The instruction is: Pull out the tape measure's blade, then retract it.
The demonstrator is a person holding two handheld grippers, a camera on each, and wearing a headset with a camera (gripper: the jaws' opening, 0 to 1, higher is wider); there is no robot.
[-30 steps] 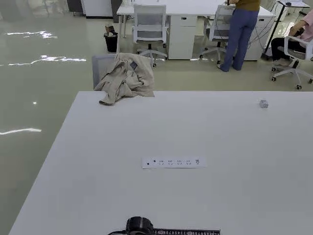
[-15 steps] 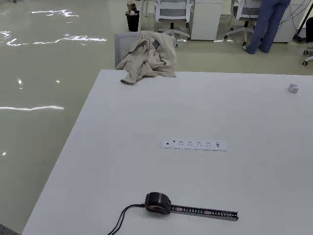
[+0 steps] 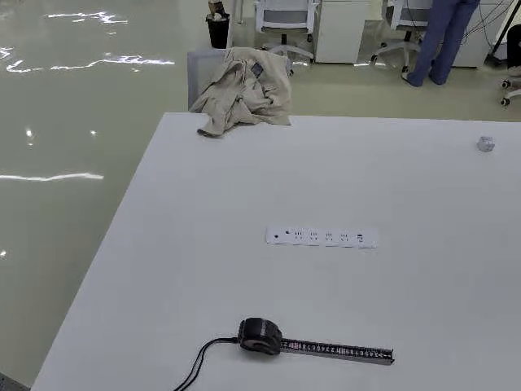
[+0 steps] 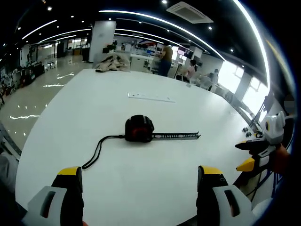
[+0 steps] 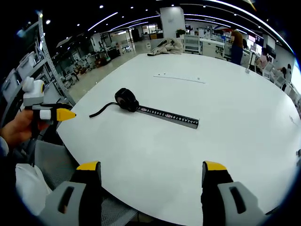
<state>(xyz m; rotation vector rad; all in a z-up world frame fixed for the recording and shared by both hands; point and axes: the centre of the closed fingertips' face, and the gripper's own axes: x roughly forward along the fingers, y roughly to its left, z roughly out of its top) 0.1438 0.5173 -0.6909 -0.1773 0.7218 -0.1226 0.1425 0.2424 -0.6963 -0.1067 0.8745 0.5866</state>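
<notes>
A black tape measure (image 3: 260,335) lies near the front edge of the white table (image 3: 203,244). Its blade (image 3: 338,351) is pulled out a short way to the right and lies flat, and a black wrist strap (image 3: 199,365) trails to the left. In the left gripper view the case (image 4: 139,128) and blade (image 4: 176,136) lie ahead of my left gripper (image 4: 139,174), which is open and holds nothing. My right gripper (image 5: 151,167) is also open, short of the case (image 5: 126,99) and blade (image 5: 167,116). Both grippers hang off the table's near edge, well apart from the tape.
A white power strip (image 3: 321,237) is set in the table's middle. A beige jacket (image 3: 244,90) hangs over a chair at the far edge. A small grey object (image 3: 486,144) sits far right. A person stands by desks behind.
The head camera has tilted down, so the tape measure now sits higher in view. The tape and its blade have not moved.
</notes>
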